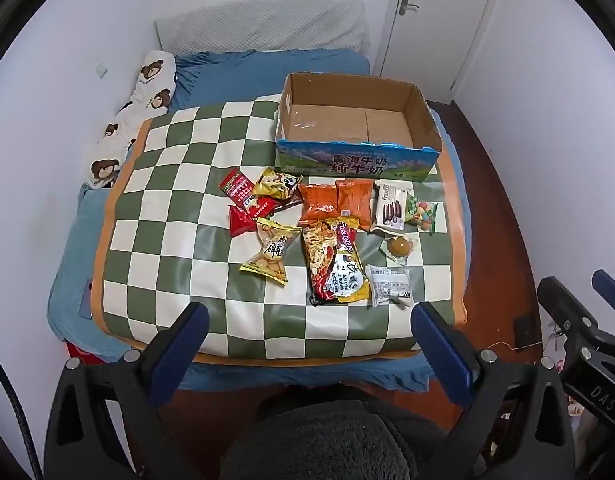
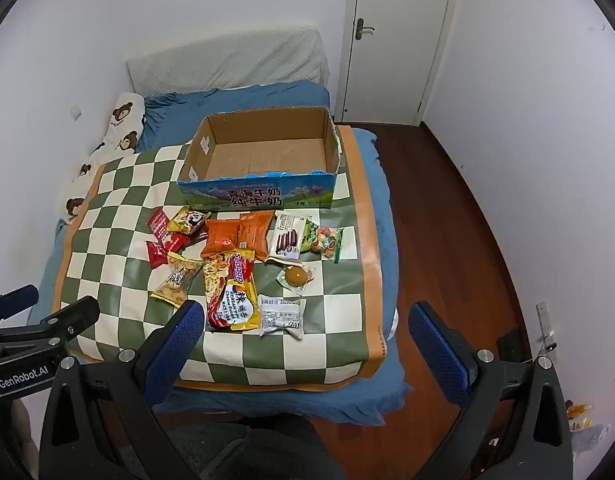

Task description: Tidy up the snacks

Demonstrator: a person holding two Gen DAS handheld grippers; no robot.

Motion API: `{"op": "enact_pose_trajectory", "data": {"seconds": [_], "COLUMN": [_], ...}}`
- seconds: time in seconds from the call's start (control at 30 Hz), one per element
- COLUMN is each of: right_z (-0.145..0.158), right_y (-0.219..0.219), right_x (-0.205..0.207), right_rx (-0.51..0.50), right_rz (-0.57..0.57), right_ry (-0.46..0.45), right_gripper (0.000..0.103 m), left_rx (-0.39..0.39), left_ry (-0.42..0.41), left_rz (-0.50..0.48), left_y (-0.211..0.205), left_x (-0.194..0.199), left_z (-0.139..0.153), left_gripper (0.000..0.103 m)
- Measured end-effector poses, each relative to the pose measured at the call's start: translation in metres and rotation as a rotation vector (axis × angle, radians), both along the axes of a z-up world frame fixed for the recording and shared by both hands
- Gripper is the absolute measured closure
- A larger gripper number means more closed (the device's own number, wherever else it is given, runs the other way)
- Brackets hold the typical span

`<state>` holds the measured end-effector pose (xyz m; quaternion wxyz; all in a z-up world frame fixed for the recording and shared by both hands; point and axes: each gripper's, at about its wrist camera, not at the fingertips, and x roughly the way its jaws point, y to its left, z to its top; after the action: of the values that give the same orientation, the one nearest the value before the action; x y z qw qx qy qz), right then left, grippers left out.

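One cardboard box. Two orange snack packs. Two yellow packets. One noodle pack, one wafer pack, one candy bag, one wrapped egg, one white packet. Red packets: count unclear.

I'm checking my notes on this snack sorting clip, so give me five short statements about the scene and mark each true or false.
1. The open cardboard box with the blue printed front holds no snacks. True.
2. The left gripper is shut on a packet. False: its jaws are wide open and hold nothing.
3. The two orange snack bags lie between the box and the long Sedaap noodle packet. True.
4. The snacks lie on a bare wooden table. False: they lie on a green and cream checkered mat.
5. The right gripper is open. True.
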<state>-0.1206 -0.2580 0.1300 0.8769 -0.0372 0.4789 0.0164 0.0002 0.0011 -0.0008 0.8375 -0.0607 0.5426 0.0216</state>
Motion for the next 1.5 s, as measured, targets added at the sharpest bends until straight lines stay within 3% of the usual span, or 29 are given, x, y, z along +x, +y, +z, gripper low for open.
{"op": "enact_pose_trajectory", "data": {"seconds": [0.23, 0.43, 1.5], "right_z": [0.001, 0.006, 0.004], "right_y": [0.001, -0.01, 0.006], "right_x": [-0.001, 0.012, 0.002], "right_rx": [0.013, 0.026, 0.012], "right_rz": [0.006, 0.003, 0.022], "right_ry": [0.0, 0.01, -0.009], "right_gripper": [0.0, 0.0, 0.0], "left_rx": [0.029, 0.024, 0.019], "left_ry": [-0.004, 0.004, -0.007], "left_rz": [0.006, 0.008, 0.036], "left_y": [-0.005, -0.008, 0.012], "left_x": [-0.002, -0.003, -0.006], "left_z": [-0.003, -0.006, 0.005], "left_gripper": [0.0, 0.0, 0.0]}}
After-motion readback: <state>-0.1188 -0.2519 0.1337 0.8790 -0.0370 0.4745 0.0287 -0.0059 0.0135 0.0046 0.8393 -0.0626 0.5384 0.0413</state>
